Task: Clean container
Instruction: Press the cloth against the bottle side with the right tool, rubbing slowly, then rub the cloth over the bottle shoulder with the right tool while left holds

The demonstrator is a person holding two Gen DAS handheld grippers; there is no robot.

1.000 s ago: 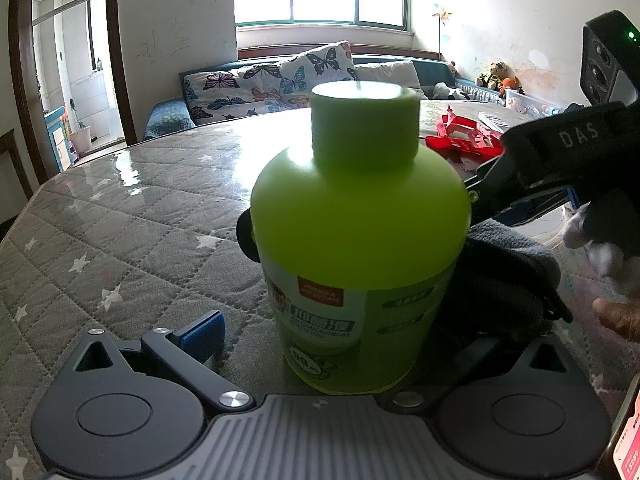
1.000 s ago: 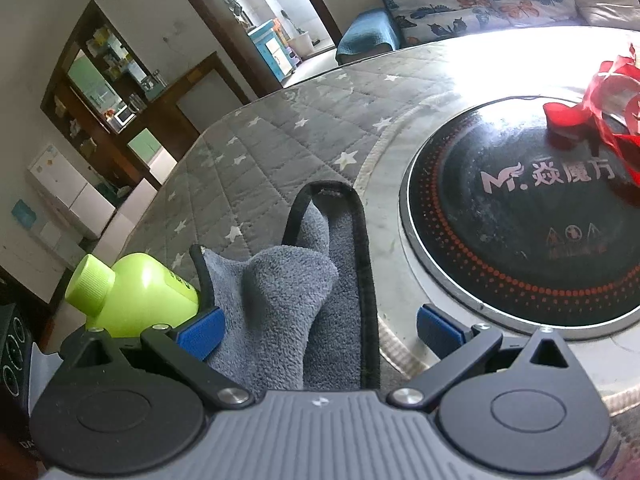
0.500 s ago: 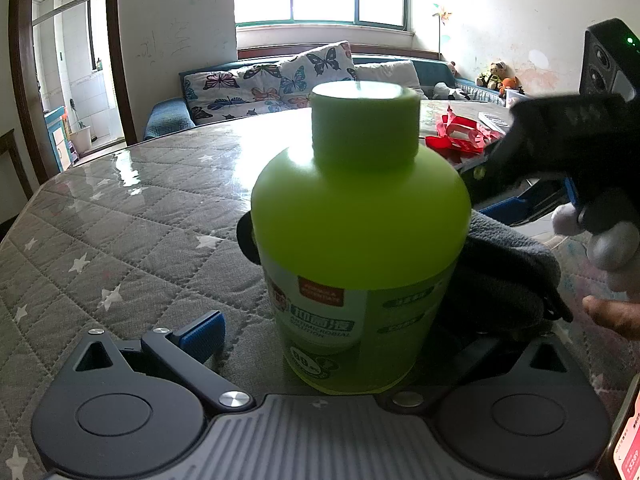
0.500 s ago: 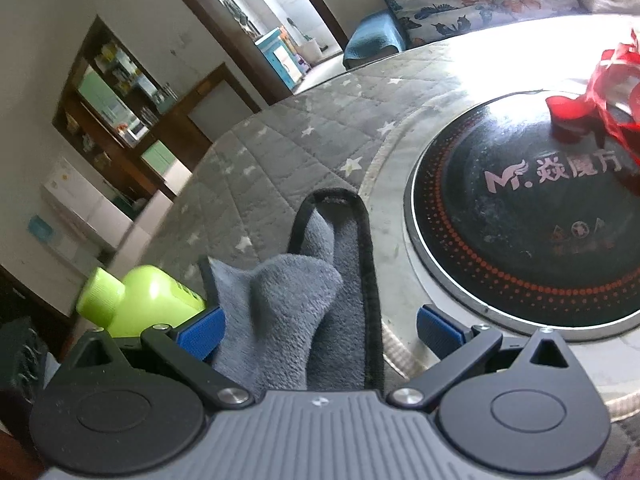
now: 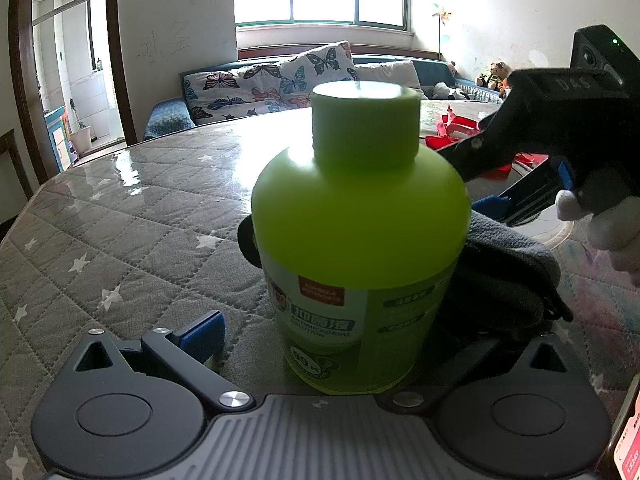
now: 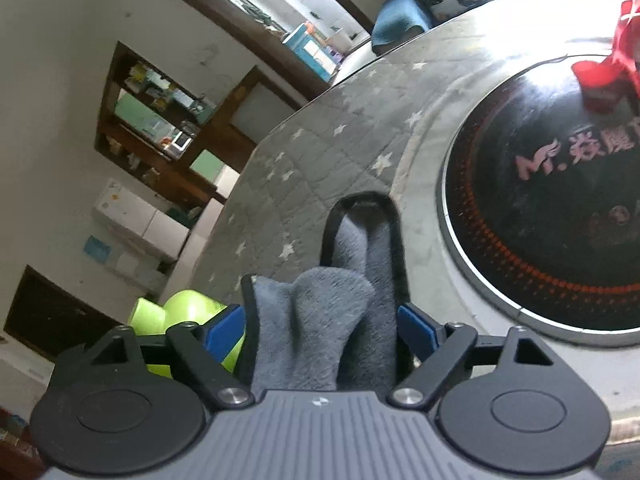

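A lime-green bottle (image 5: 360, 232) with a wide cap stands upright on the quilted star-pattern table cover (image 5: 120, 240). My left gripper (image 5: 340, 340) is open around its base. The left pad (image 5: 200, 336) is clear of the bottle and the other pad is hidden behind it. A grey cloth (image 5: 508, 268) with a black edge lies bunched right beside the bottle. My right gripper (image 6: 320, 328) is shut on a fold of this cloth (image 6: 332, 300), with a blue pad against each side. The bottle (image 6: 188, 308) shows at that gripper's left. The right gripper (image 5: 528, 188) and a white-gloved hand (image 5: 600, 220) also appear in the left wrist view.
A round black induction cooktop (image 6: 540, 240) is set into the table just right of the cloth, with a red paper-like thing (image 6: 604, 76) on it. A phone (image 5: 628, 452) sits at the lower right edge. A sofa (image 5: 280, 76) stands beyond the table.
My right gripper's jaws have narrowed from wide open until they press the cloth, and its view has tilted and drawn closer. The left gripper and the bottle have not moved.
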